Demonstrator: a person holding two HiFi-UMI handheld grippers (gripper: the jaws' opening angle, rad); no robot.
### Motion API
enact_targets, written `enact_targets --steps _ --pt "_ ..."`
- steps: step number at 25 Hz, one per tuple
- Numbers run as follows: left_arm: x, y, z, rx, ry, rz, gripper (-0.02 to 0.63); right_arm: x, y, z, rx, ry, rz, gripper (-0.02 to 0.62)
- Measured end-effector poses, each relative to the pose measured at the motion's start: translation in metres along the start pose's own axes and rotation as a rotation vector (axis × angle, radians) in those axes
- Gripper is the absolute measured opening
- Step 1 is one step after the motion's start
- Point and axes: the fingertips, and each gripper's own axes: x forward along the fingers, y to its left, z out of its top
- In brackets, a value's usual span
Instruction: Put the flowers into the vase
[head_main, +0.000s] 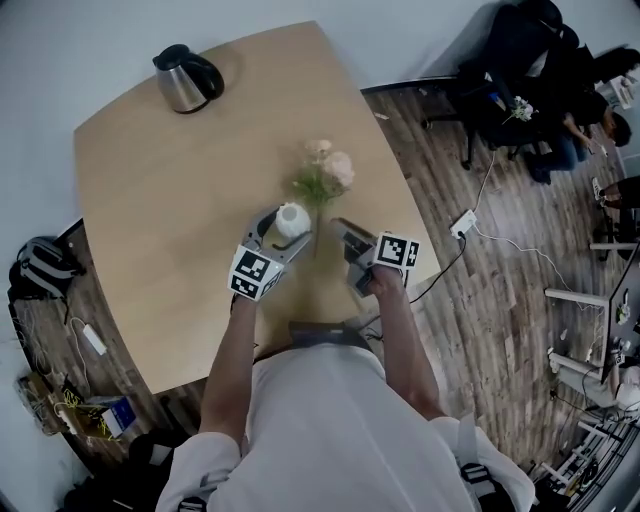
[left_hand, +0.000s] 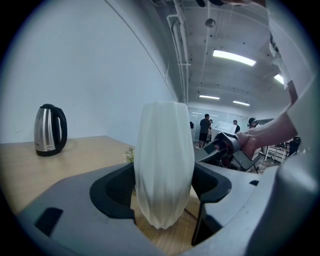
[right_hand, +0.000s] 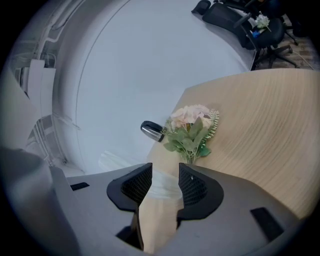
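Observation:
A white ribbed vase (head_main: 291, 218) is upright between the fingers of my left gripper (head_main: 285, 232), near the table's front middle. In the left gripper view both pads press on the vase (left_hand: 165, 165), and its base hangs just above the wood. A bunch of pink flowers (head_main: 325, 172) with green leaves lies on the wooden table (head_main: 170, 200) just beyond the vase, stems toward me. My right gripper (head_main: 343, 232) stands to the right of the vase. In the right gripper view its jaws (right_hand: 165, 182) stand apart and hold nothing, and the flowers (right_hand: 192, 131) lie ahead.
A steel kettle (head_main: 186, 78) stands at the table's far left corner. Office chairs (head_main: 500, 90) and seated people fill the upper right. A power strip (head_main: 463, 222) and cables lie on the wood floor to the right. A backpack (head_main: 40, 266) sits left of the table.

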Motion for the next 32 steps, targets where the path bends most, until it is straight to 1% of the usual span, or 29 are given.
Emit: enact_targets --steps 3,8,12,15,19,23,26,27,28,29,32 --pt "0.010 0.002 -0.006 -0.002 0.014 0.010 0.347 0.010 -0.014 -0.003 0.021 0.038 0.003 0.143" --pt "0.023 0.002 -0.001 0.013 0.015 0.026 0.347 0.026 -0.030 -0.006 0.037 0.108 0.004 0.143" --pt "0.022 -0.001 -0.006 0.044 0.033 0.023 0.347 0.040 -0.038 -0.009 0.044 0.158 0.001 0.143" --pt "0.023 -0.002 -0.008 0.053 0.039 0.022 0.347 0.052 -0.045 -0.008 0.054 0.202 -0.007 0.143" --pt "0.026 -0.005 -0.002 0.057 0.033 0.018 0.347 0.066 -0.055 -0.008 0.071 0.248 -0.028 0.143" --pt "0.026 -0.004 -0.001 0.058 0.042 0.019 0.347 0.077 -0.061 -0.007 0.105 0.261 -0.029 0.143" --pt "0.027 -0.002 -0.001 0.061 0.046 0.018 0.347 0.082 -0.061 -0.005 0.112 0.266 -0.021 0.139" --pt "0.027 -0.002 -0.001 0.060 0.046 0.018 0.347 0.082 -0.062 -0.005 0.113 0.264 -0.019 0.125" --pt "0.027 -0.002 -0.001 0.057 0.046 0.018 0.347 0.082 -0.062 -0.004 0.114 0.260 -0.014 0.079" --pt "0.026 -0.002 -0.001 0.054 0.045 0.018 0.347 0.081 -0.061 -0.004 0.116 0.253 -0.006 0.066" --pt "0.024 0.000 -0.003 0.053 0.044 0.014 0.347 0.079 -0.057 0.001 0.107 0.211 0.013 0.057"
